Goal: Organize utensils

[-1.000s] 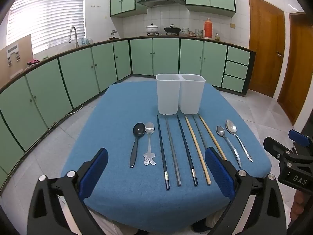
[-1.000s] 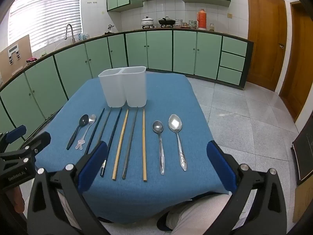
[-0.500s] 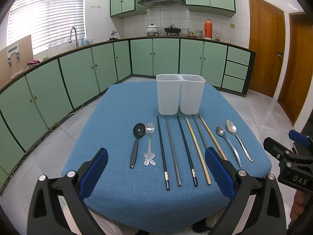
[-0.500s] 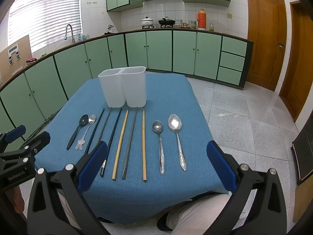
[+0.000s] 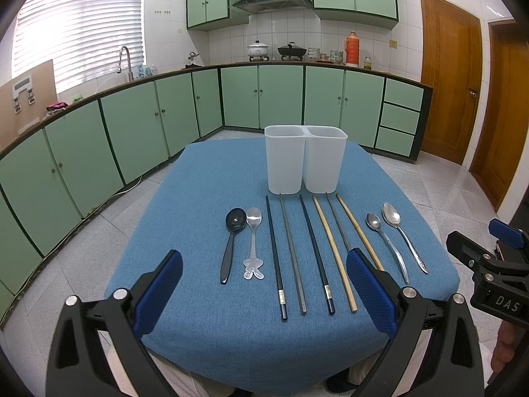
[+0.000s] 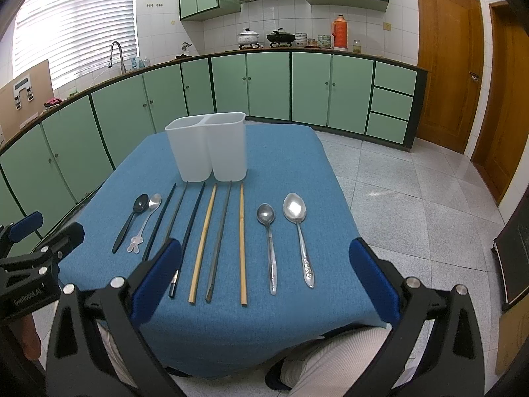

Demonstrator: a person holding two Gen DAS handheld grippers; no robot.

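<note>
A white two-compartment holder (image 5: 305, 158) (image 6: 211, 145) stands at the far middle of the blue-covered table (image 5: 198, 178) (image 6: 297, 152). In front of it lie a black spoon (image 5: 231, 241) (image 6: 132, 221), a small silver spoon with a shaped handle end (image 5: 253, 241) (image 6: 145, 221), several chopsticks (image 5: 310, 251) (image 6: 211, 235) in dark, grey and bamboo tones, and two steel spoons (image 5: 395, 238) (image 6: 284, 238). My left gripper (image 5: 264, 292) hangs open above the near table edge, nothing between its fingers. My right gripper (image 6: 264, 281) is open too, empty, near the front right.
Green kitchen cabinets (image 5: 264, 96) curve around the back and left, with pots and a red flask on the counter. Wooden doors (image 5: 449, 76) stand at the right. Tiled floor surrounds the table. A person's legs (image 6: 330, 350) sit at the near edge.
</note>
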